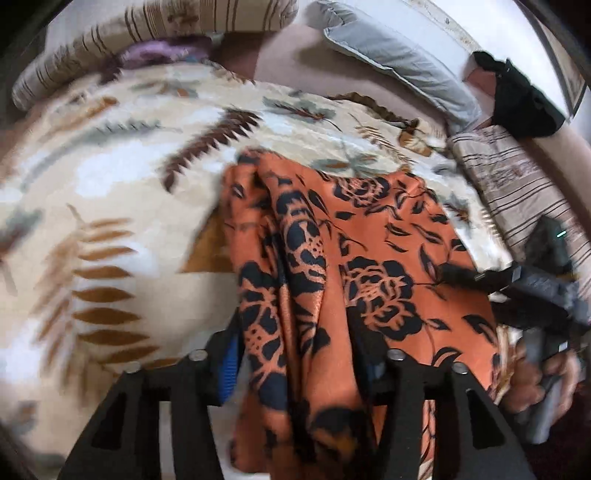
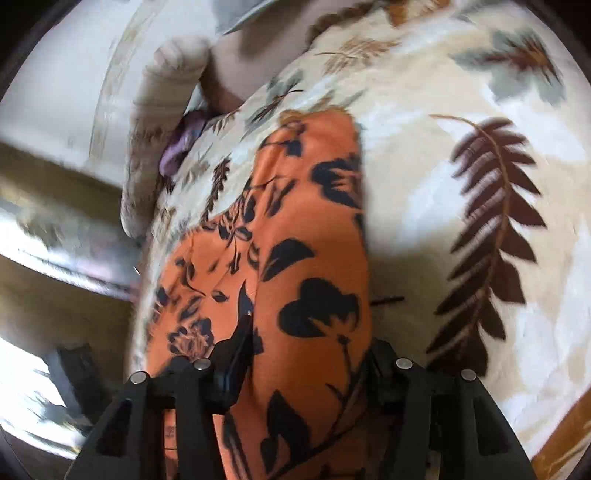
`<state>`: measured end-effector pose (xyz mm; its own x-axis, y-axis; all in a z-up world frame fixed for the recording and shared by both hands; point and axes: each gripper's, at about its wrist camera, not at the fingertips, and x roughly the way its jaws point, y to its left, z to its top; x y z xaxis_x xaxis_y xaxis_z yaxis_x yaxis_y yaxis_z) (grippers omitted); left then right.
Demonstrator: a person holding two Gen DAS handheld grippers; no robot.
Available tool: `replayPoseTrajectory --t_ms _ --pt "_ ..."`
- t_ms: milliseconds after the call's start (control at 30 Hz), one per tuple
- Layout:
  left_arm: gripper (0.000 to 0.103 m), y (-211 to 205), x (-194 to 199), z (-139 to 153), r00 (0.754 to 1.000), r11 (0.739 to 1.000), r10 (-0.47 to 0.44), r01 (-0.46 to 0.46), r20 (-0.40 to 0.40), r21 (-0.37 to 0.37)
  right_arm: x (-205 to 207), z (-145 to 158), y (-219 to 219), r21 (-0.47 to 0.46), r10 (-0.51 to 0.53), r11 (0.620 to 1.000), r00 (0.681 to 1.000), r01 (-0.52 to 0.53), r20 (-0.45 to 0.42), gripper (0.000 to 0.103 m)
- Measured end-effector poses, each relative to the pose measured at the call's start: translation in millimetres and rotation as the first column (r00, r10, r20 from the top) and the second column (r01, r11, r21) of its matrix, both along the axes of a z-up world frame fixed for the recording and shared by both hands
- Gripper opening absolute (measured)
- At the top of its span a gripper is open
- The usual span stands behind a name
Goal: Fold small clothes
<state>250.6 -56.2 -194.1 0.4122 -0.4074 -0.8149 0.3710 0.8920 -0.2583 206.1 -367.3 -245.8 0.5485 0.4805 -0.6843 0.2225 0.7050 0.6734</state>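
Note:
An orange cloth with black flowers [image 1: 369, 236] lies partly lifted on the leaf-patterned blanket [image 1: 110, 177]. One bunched end runs up between the jaws of my left gripper [image 1: 303, 354], which stand apart with the fabric loose between them. The blue pad on the left finger [image 1: 228, 365] shows bare beside the cloth. In the right wrist view the same orange cloth [image 2: 310, 229] passes between the jaws of my right gripper [image 2: 308, 343], also apart and not pinching it. A hand [image 1: 532, 376] holds that gripper's handle at the cloth's right edge.
The blanket [image 2: 461, 92] covers a bed. A striped pillow [image 1: 147, 33], a purple garment [image 1: 155, 55] and a grey pillow [image 1: 399, 55] lie at the far side. A striped folded cloth [image 1: 517, 184] and a black item [image 1: 524, 96] sit at the right. The bed's edge drops off left [image 2: 74, 229].

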Motion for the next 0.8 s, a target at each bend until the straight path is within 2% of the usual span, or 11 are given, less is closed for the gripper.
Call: replayPoseTrajectory --t_ms 33,133,200,233,300,400,467,567,633,767,800 --pt "0.055 3.2 -4.2 7.8 1.000 1.000 0.006 -0.006 0.030 0.022 -6.2 16.0 -3.6 -0.078 -0.021 0.997 0.999 0.024 0.040 0.057" --pt "0.062 8.2 -18.0 22.0 0.994 0.997 0.029 -0.037 0.102 0.074 -31.6 46.4 -5.1 -0.218 -0.053 0.972 0.988 0.084 0.145 0.058" --pt "0.063 9.7 -23.8 22.7 0.989 0.988 0.038 -0.059 0.146 0.143 -49.7 61.2 3.7 -0.246 -0.017 0.967 0.976 0.072 0.216 0.058" --pt "0.063 9.8 -22.2 18.9 0.987 0.985 0.038 -0.063 0.155 0.163 -57.2 65.6 11.6 -0.257 0.001 0.965 0.973 0.060 0.229 0.053" --pt "0.064 7.6 -28.0 9.6 0.982 0.967 0.032 -0.077 0.184 0.245 -66.8 62.5 30.8 -0.294 0.051 0.956 0.976 0.015 0.214 0.039" --pt "0.064 -0.2 -29.3 -7.0 0.978 0.943 0.024 -0.092 0.209 0.320 -62.0 34.0 55.0 -0.361 0.096 0.931 0.992 -0.059 0.087 0.039" --pt "0.064 -0.1 -30.4 -2.4 0.976 0.942 0.036 -0.104 0.213 0.319 -59.6 31.2 53.9 -0.374 0.096 0.925 0.993 -0.063 0.071 0.040" --pt "0.064 1.7 -33.7 11.9 0.977 0.943 0.050 -0.113 0.205 0.312 -65.6 50.5 47.8 -0.355 0.075 0.934 0.993 -0.039 0.089 0.038" --pt "0.064 6.4 -38.2 24.7 0.976 0.947 0.077 -0.136 0.205 0.292 -74.8 66.8 51.4 -0.388 0.072 0.922 0.989 -0.017 0.126 0.039" --pt "0.066 5.7 -55.1 51.5 0.957 0.940 0.087 -0.171 0.277 0.295 -102.9 100.9 66.0 -0.434 0.079 0.901 0.977 0.015 0.199 0.040" --pt "0.069 4.6 -61.2 60.4 0.950 0.939 0.082 -0.175 0.303 0.296 -112.0 108.5 70.7 -0.443 0.077 0.896 0.973 0.027 0.216 0.044"
